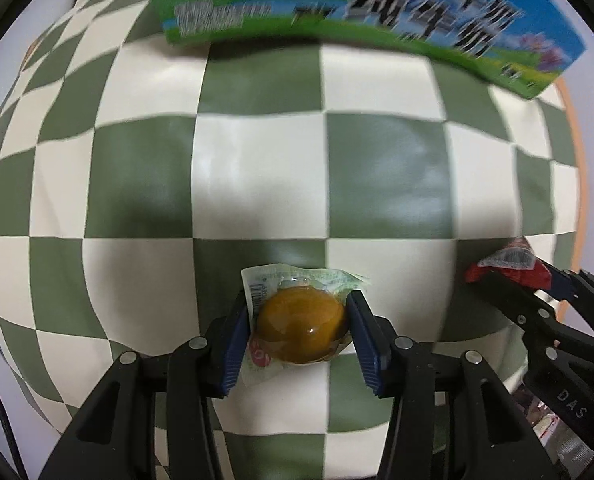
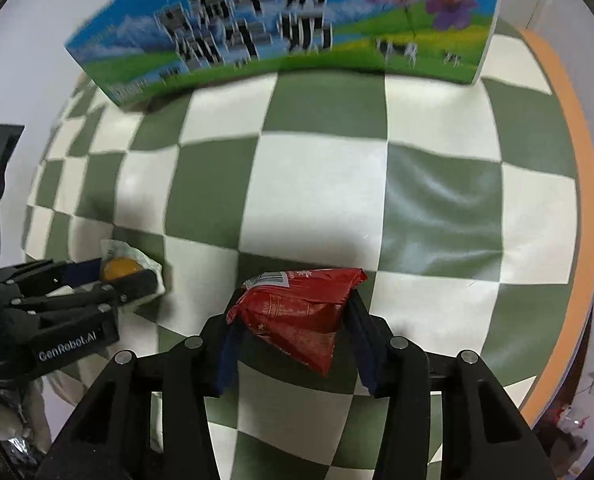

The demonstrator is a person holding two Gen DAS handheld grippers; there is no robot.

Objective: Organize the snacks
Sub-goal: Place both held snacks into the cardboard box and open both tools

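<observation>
jelly cup [image 1: 300, 330], low centre of the left wrist frame: amber dome in a crinkly clear wrapper, my left gripper [image 1: 299, 334] clenched on its sides. looks light, slick, squashy; i judge the dome's widest part the best hold. red snack pouch [image 2: 303, 312], low centre of the right wrist frame: soft foil pillow, pinched across its middle by my right gripper [image 2: 293, 330]; likely light, crushable. beneath, glossy green-and-white checked tabletop [image 2: 317, 184]. stiff printed carton [image 2: 297, 28] with meadow and cows across the top of frame.
</observation>
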